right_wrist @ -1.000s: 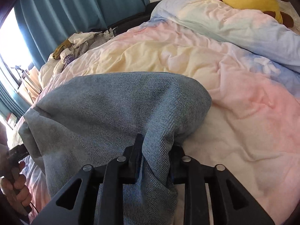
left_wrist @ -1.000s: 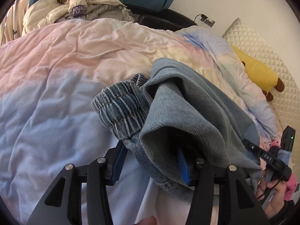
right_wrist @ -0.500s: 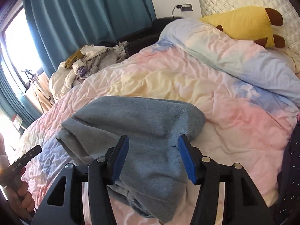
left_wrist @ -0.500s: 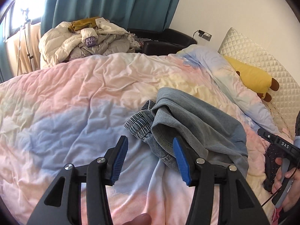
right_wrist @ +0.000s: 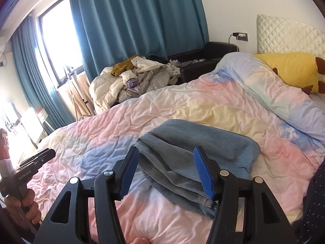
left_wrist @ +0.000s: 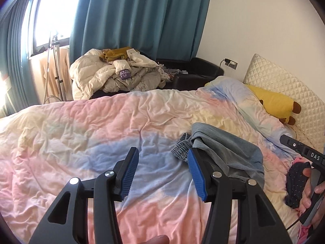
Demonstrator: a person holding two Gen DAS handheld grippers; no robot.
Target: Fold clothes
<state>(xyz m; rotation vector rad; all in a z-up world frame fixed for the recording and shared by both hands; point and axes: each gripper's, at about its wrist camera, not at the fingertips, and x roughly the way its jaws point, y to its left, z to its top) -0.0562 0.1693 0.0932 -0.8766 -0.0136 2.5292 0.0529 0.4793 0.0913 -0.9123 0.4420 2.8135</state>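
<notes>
Now both grippers' fingers (left_wrist: 131, 174) (right_wrist: 201, 171) gape wide, empty, w/ folded jeans (right_wrist: 195, 150) lying free.

Jeans (left_wrist: 227, 150) partly hidden behind left tool (left_wrist: 162, 174)

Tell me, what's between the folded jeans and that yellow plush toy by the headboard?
Only rumpled pastel duvet, rising in a hump before the yellow plush toy. No other item lies between it and the folded jeans; the right wrist view shows it best.

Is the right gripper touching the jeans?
Apart. In the right wrist view the right gripper is open and empty, raised above the folded jeans, which lie released on the duvet; no denim sits between the blue pads.
</notes>
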